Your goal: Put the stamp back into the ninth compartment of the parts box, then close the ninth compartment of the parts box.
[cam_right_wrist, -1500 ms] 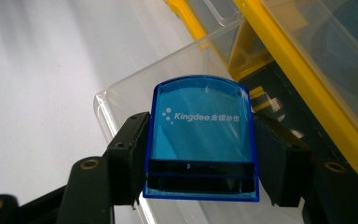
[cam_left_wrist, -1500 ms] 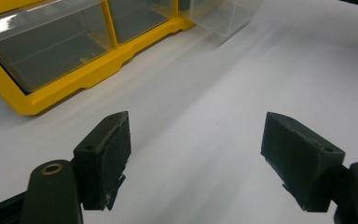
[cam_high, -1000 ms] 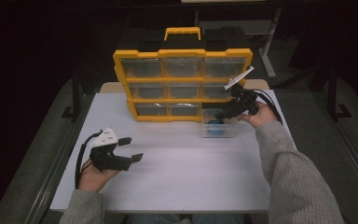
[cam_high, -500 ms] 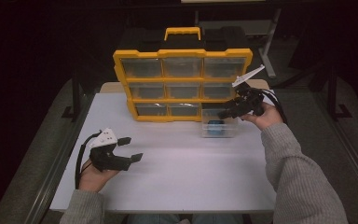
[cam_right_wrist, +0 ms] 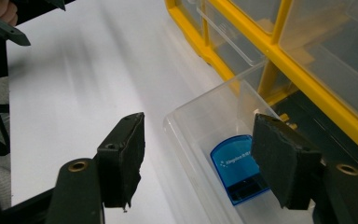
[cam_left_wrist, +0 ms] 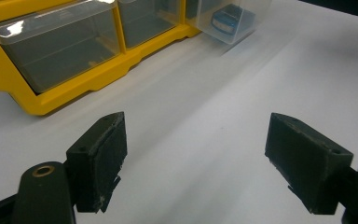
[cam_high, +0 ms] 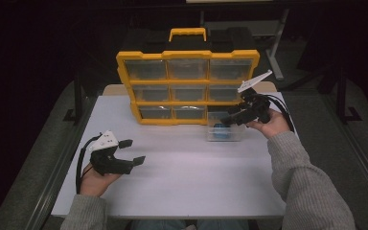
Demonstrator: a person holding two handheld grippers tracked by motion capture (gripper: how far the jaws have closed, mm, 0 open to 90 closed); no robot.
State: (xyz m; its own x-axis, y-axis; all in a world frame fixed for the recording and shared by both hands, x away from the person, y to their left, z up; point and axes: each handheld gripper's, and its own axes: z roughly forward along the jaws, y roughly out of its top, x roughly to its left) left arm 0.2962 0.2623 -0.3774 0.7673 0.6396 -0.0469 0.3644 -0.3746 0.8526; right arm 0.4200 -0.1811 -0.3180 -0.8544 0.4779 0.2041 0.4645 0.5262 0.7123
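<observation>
1. The clear drawer (cam_high: 225, 132) sits right of centre in the high view, pulled out of the yellow organizer (cam_high: 188, 86), long axis pointing toward the lower edge.
2. A blue item (cam_right_wrist: 238, 167) lies inside.
3. The right hand-held gripper (cam_high: 228, 116) hovers above it, jaws apart.
4. The left hand-held gripper (cam_high: 132, 151), lower left, has just been opening, nothing between.

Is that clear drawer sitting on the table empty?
No, the right gripper view shows a small blue item lying inside the clear drawer.

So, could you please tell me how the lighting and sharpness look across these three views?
High view: bright white table, surroundings nearly black. Left gripper view: glare on a clear drawer of the yellow organizer, near fingers soft. Right gripper view: blue item in the pulled-out drawer reasonably sharp, tabletop streaked.
</observation>
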